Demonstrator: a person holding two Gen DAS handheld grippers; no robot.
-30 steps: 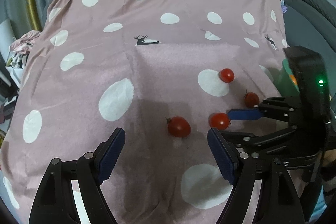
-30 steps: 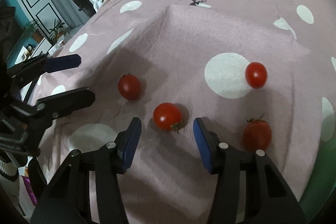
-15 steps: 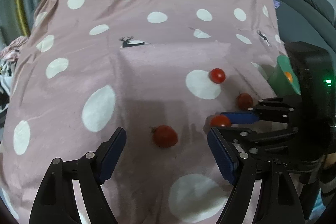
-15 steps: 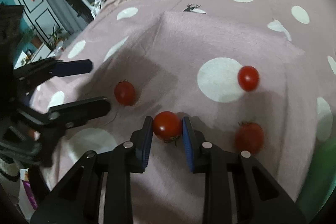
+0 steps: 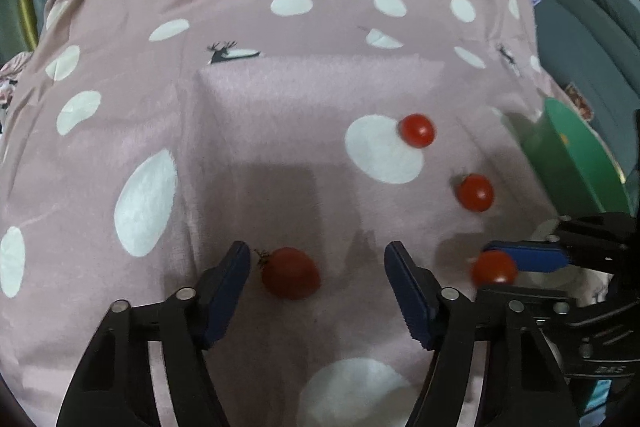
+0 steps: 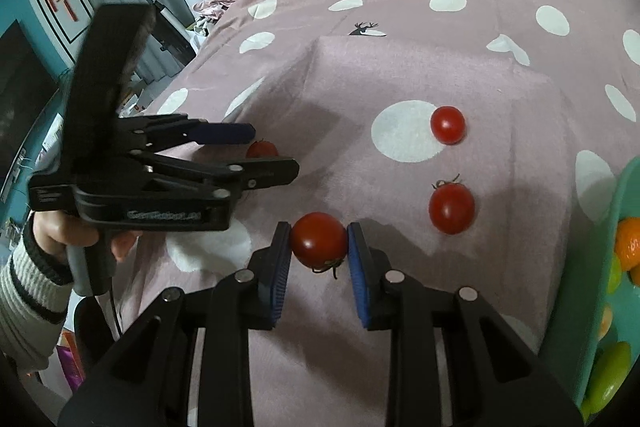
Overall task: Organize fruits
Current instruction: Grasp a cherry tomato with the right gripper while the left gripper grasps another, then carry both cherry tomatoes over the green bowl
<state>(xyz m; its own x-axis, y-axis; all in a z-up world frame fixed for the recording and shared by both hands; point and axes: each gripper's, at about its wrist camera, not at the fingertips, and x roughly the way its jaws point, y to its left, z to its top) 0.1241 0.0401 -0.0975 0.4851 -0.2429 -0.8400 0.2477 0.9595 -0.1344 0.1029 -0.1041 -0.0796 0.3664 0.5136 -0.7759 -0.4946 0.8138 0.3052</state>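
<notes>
Several red cherry tomatoes lie on a pink cloth with white dots. My right gripper (image 6: 319, 259) is shut on one tomato (image 6: 319, 239) and holds it just above the cloth; that tomato also shows in the left wrist view (image 5: 494, 267). My left gripper (image 5: 318, 283) is open, its blue pads either side of another tomato (image 5: 290, 273) that rests on the cloth. Two more tomatoes lie further off: one (image 5: 418, 130) at the edge of a white dot and one (image 5: 475, 192) nearer the green bowl (image 5: 576, 163).
The green bowl (image 6: 624, 203) at the right holds oranges and green fruits. The cloth drapes over a raised block in the middle (image 5: 320, 99). A grey sofa (image 5: 592, 11) stands at the far right, curtains at the back. The left gripper and hand (image 6: 132, 167) reach in from the left.
My right gripper shut on a tomato and lifted it back toward the right. My left gripper moved forward until its open pads came around the left tomato.
</notes>
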